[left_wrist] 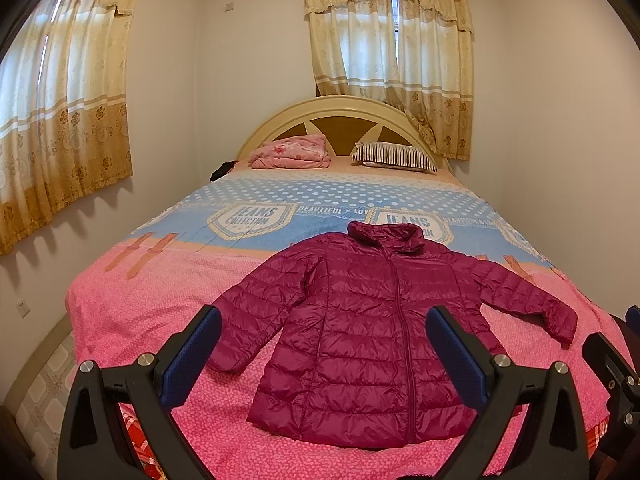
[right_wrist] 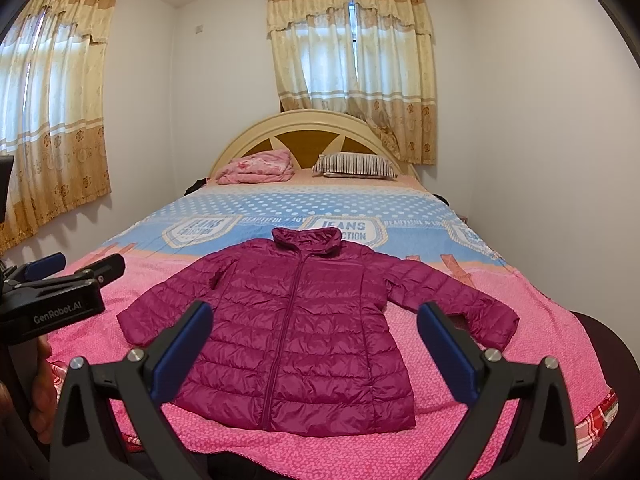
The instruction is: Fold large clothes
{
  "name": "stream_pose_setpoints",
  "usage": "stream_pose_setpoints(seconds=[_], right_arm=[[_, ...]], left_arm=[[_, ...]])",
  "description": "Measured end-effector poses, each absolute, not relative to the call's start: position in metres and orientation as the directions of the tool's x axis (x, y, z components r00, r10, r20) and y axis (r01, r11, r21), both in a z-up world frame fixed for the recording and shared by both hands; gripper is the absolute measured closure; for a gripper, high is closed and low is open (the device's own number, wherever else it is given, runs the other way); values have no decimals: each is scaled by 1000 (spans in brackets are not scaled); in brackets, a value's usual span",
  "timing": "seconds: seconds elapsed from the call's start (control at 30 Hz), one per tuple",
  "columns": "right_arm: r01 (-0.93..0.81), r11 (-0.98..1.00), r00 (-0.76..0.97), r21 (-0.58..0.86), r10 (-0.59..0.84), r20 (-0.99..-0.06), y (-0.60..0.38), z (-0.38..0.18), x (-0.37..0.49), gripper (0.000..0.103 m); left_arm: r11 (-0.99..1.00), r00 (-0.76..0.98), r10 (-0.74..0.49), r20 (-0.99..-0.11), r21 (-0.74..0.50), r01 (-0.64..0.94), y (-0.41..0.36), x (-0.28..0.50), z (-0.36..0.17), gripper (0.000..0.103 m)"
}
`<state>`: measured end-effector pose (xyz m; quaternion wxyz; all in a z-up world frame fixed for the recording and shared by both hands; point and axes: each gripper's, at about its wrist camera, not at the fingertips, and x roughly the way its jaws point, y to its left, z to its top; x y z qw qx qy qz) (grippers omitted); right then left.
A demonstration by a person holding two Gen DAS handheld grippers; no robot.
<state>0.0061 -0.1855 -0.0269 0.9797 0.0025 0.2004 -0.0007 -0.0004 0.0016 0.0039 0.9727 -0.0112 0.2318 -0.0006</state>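
A magenta quilted puffer jacket (left_wrist: 372,328) (right_wrist: 296,332) lies flat and zipped on the bed, collar toward the headboard, both sleeves spread outward. My left gripper (left_wrist: 324,320) hovers over the foot of the bed near the jacket's hem, wide open with nothing between its blue pads. My right gripper (right_wrist: 314,316) is also wide open and empty, held above the hem. In the right wrist view, the left gripper (right_wrist: 68,268) shows at the left edge with a hand below it. The right gripper's parts (left_wrist: 616,360) show at the right edge of the left wrist view.
The bed (left_wrist: 160,312) has a pink and blue cover. A folded pink blanket (left_wrist: 290,153) and a striped pillow (left_wrist: 394,156) lie by the cream headboard (left_wrist: 340,110). Walls stand close on both sides, with curtained windows (left_wrist: 392,64). Tiled floor (left_wrist: 44,392) lies to the left.
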Motion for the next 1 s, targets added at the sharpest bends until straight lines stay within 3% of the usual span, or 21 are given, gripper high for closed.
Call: stream_pose_setpoints(seconds=[1.0], right_arm=[[-4,1000,918,8,7,-397,-182,-27,5,0]], left_arm=[[1000,893,-6,-451,-26,-6,3,0,6,1]])
